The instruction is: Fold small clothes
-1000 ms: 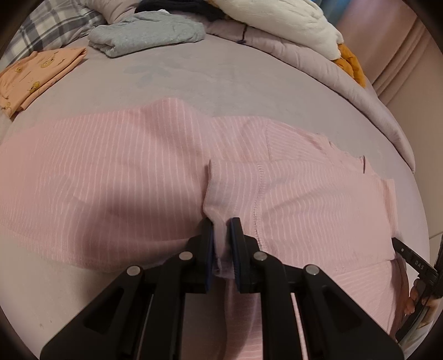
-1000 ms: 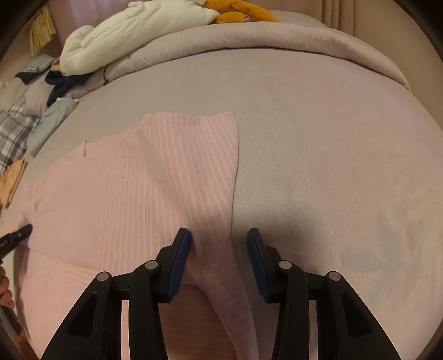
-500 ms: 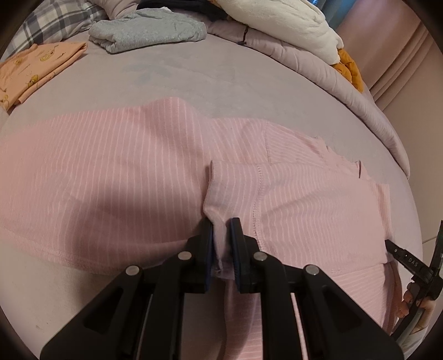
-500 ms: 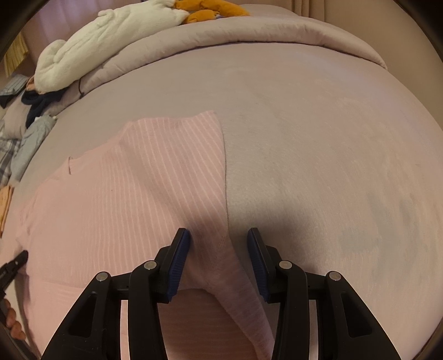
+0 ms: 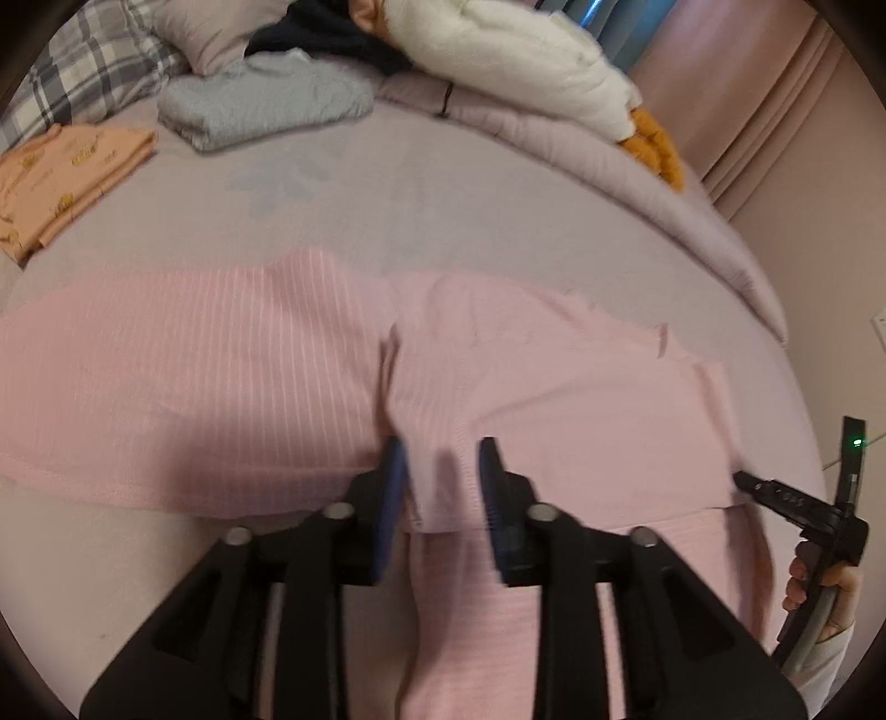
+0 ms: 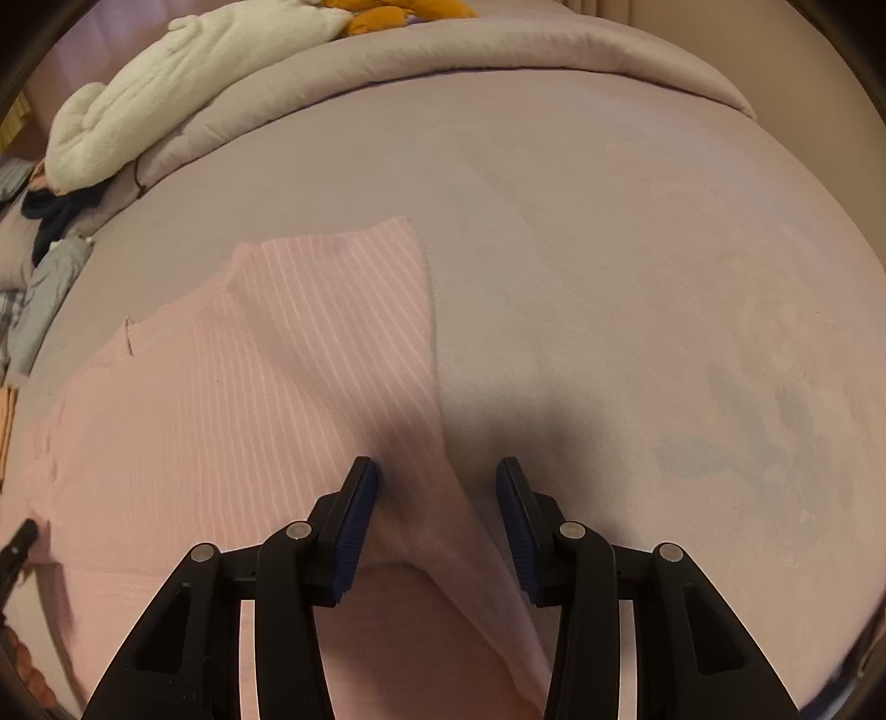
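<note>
A pink striped garment (image 5: 221, 376) lies spread on the mauve bed, with one part folded over onto its middle (image 5: 554, 399). My left gripper (image 5: 443, 476) is open, its jaws apart over the folded edge, which lies loose between them. In the right wrist view the same pink garment (image 6: 266, 354) lies to the left. My right gripper (image 6: 437, 498) is open, straddling the garment's right edge. The right gripper also shows at the far right of the left wrist view (image 5: 786, 498).
A folded grey garment (image 5: 266, 105) and a folded orange printed one (image 5: 61, 177) lie at the back left. A white fluffy blanket (image 5: 520, 61), an orange plush item (image 5: 653, 144) and a rolled duvet (image 6: 498, 50) line the far edge. Bare bedsheet (image 6: 664, 277) stretches right.
My left gripper has opened and let go of the folded pink edge, which now lies flat. The right gripper stays open and has shifted slightly.
</note>
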Tool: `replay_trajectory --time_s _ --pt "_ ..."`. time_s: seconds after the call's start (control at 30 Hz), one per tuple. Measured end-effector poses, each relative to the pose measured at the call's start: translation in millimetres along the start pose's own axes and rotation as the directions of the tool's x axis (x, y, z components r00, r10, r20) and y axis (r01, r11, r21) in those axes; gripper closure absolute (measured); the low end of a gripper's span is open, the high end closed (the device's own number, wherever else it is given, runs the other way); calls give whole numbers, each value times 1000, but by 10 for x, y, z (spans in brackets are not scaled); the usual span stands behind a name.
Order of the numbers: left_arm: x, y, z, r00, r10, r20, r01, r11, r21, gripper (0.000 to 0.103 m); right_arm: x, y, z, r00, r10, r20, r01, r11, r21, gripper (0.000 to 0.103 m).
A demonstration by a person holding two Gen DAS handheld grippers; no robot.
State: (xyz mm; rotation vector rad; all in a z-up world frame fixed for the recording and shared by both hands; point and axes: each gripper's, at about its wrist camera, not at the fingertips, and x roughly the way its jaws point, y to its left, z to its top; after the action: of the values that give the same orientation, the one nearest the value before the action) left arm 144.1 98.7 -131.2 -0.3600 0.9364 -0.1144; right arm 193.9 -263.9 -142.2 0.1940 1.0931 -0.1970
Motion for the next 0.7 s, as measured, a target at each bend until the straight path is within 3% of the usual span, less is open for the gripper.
replay_trajectory --time_s 0.07,0.13,0.23,0.27,0.4,0.43,0.5,0.7 --pt "-162 6 43 999 -9 45 9 1000 0 63 -121 -31 3 999 -15 30 15 1000 12 60" --pt "-345 35 95 995 -14 98 15 1000 -14 48 -292 -76 -7 997 -2 73 0 1000 28 59" --pt "-580 131 163 986 -19 168 26 999 -39 29 -556 -100 -39 989 28 143 -36 998 51 42" --pt "-644 157 185 983 -11 185 20 999 -47 27 -624 -87 -40 986 33 163 -42 998 48 37" --pt "-849 379 239 964 94 248 -65 991 -120 9 -909 88 -56 969 45 243 -40 999 -25 33" --pt "-889 456 242 956 123 265 -86 985 -149 9 -965 128 -68 963 51 263 -42 998 -40 31" --pt "-962 636 259 940 183 288 -123 969 -214 9 -1070 189 -109 949 74 307 -57 996 -66 17" --pt "-1073 1197 263 928 268 259 -148 903 -404 9 -1180 289 -144 926 132 354 -103 990 -100 11"
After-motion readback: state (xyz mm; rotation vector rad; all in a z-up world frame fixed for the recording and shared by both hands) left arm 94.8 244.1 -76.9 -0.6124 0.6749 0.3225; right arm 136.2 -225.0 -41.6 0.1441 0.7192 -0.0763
